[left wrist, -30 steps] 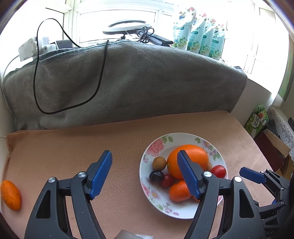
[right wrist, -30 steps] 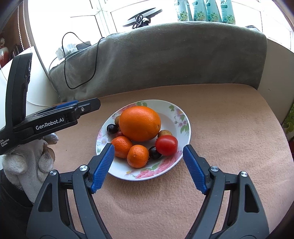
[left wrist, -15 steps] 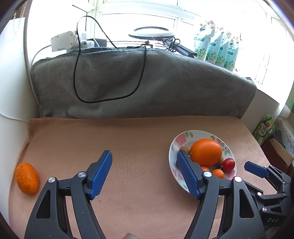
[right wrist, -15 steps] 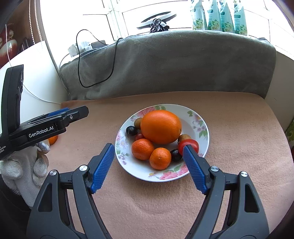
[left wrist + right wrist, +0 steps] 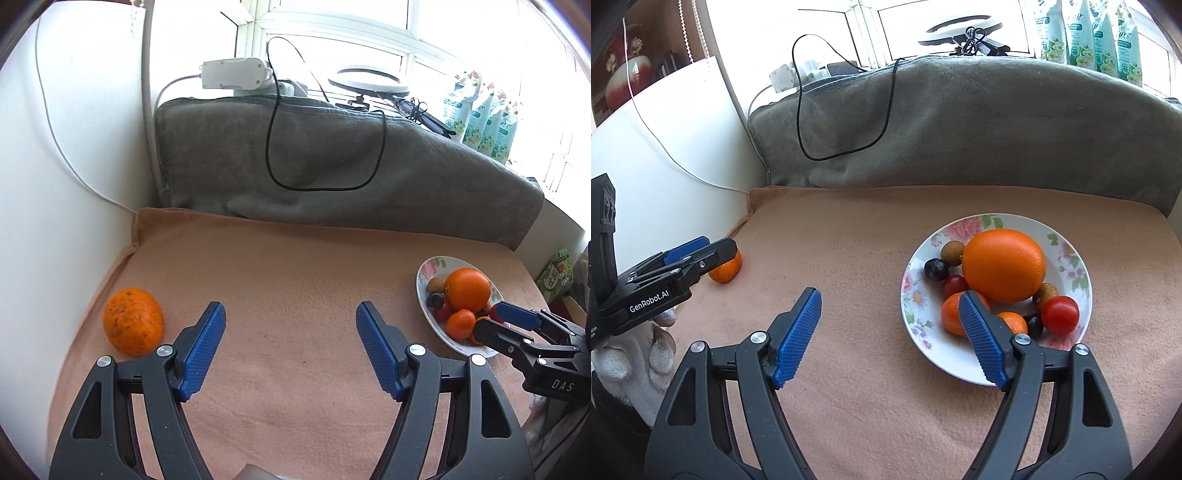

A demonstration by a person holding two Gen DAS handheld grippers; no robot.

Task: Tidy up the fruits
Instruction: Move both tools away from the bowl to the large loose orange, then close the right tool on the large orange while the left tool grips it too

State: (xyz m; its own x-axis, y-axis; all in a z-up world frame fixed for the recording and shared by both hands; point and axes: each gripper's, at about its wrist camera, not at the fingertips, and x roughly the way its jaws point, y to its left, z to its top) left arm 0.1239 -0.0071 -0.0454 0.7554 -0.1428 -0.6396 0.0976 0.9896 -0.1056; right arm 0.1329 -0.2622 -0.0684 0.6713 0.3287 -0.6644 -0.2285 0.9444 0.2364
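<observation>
**Two open tongs, one fruit outside the plate**

Both tongs stand wide open and hold nothing. The left tongs [image 5: 290,349] hover over the bare peach cloth [image 5: 295,277] of the desk; a spotted tangerine [image 5: 133,326] lies alone just left of them, near the white wall. The right tongs [image 5: 890,338] hover at the left edge of the flowered plate [image 5: 1067,240], which carries a big orange [image 5: 1003,264], small tangerines, a tomato [image 5: 1060,314] and dark berries.

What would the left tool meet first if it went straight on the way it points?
Most likely only the bare peach blanket: nothing lies between the open fingers of the left tool. The loose orange sits off to its left and the plate off to its right, though depth is uncertain.
</observation>
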